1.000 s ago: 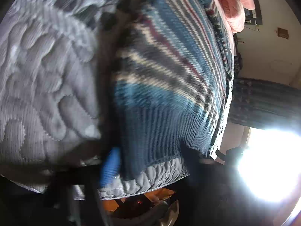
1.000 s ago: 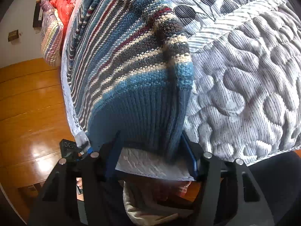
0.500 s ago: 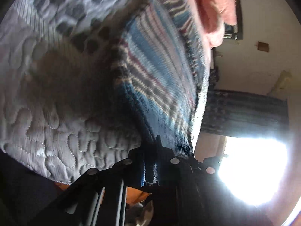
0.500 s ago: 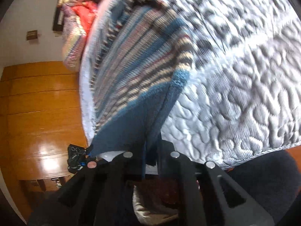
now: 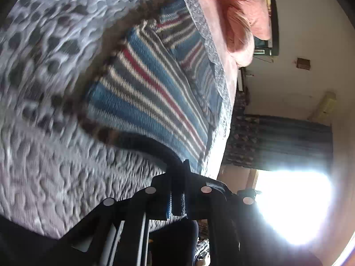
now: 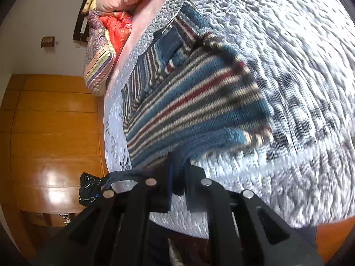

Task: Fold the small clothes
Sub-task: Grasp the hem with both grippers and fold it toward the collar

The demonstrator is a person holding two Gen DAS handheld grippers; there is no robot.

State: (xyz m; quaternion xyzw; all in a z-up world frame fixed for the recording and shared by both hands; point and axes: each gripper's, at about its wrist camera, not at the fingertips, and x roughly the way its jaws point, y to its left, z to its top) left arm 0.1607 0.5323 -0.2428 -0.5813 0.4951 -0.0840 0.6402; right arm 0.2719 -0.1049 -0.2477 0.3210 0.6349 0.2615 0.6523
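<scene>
Knit sweater (image 6: 195, 102) hem lifted — apparently folding.

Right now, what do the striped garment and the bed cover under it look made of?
The striped garment looks like a chunky knit, probably wool or acrylic: visible stitch rows and a ribbed blue hem. The bed cover looks like matte quilted fabric, with puffy stitched swirls. The fibre of either cannot be told.
</scene>
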